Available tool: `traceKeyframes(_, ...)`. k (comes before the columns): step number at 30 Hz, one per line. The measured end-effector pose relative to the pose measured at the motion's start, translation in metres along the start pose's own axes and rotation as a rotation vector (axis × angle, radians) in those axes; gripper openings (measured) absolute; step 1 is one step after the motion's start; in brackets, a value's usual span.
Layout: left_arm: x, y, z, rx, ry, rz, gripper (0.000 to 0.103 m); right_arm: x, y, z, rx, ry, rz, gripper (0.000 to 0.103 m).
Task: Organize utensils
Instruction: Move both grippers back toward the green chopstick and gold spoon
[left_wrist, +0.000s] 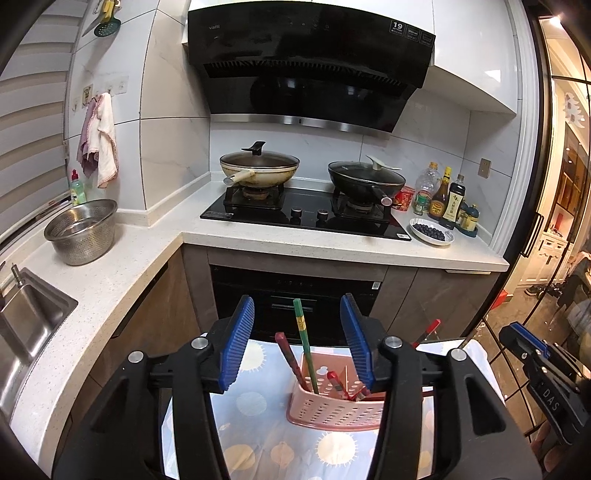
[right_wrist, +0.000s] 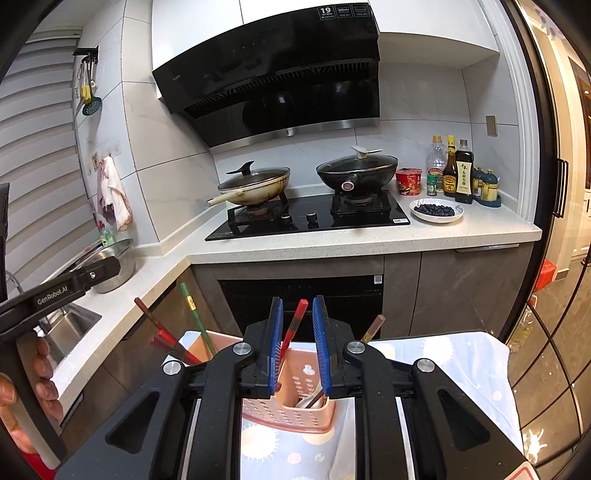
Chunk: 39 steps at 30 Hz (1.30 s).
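A pink perforated basket (left_wrist: 332, 406) stands on a patterned cloth and holds several chopsticks. In the left wrist view a green chopstick (left_wrist: 301, 325) and a dark red one (left_wrist: 286, 350) lean up out of it. My left gripper (left_wrist: 297, 306) is open wide just before the basket, and its pads touch nothing. In the right wrist view my right gripper (right_wrist: 298, 314) is over the basket (right_wrist: 291, 410) with a narrow gap between its jaws. A red chopstick (right_wrist: 295, 321) stands loose in that gap. A brown chopstick tip (right_wrist: 373, 326) shows to its right.
The cloth-covered table (left_wrist: 258, 424) sits before an L-shaped counter (left_wrist: 332, 240) with a hob, two lidded woks (left_wrist: 258, 166), bottles (left_wrist: 452, 199) and a plate of blueberries (left_wrist: 430, 230). A steel colander (left_wrist: 83, 230) and a sink (left_wrist: 29, 321) are on the left.
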<state>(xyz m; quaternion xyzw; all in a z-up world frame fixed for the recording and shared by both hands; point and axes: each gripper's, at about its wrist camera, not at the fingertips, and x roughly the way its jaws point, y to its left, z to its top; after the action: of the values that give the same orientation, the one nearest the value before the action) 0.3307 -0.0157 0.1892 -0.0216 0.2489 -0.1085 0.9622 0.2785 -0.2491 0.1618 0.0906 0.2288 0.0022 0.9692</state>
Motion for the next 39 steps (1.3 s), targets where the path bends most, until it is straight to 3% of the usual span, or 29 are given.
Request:
traceKeyframes(9, -0.022, -0.001, -0.021, 0.014, 0.018, 0.020, 0.046, -0.018, 0.003, -0.023, -0.008, 0.026, 0.007, 0.017)
traceKeyframes(17, -0.040, -0.004, -0.059, 0.033, 0.058, 0.025, 0.046, -0.044, 0.011, -0.059, -0.018, 0.053, 0.025, 0.017)
traceKeyframes(26, -0.061, -0.003, -0.121, 0.025, 0.129, 0.028, 0.047, -0.079, 0.024, -0.127, -0.066, 0.124, 0.035, 0.017)
traceKeyframes(39, -0.082, -0.016, -0.239, 0.063, 0.272, 0.104, 0.048, -0.109, 0.032, -0.249, -0.065, 0.320, 0.058, 0.017)
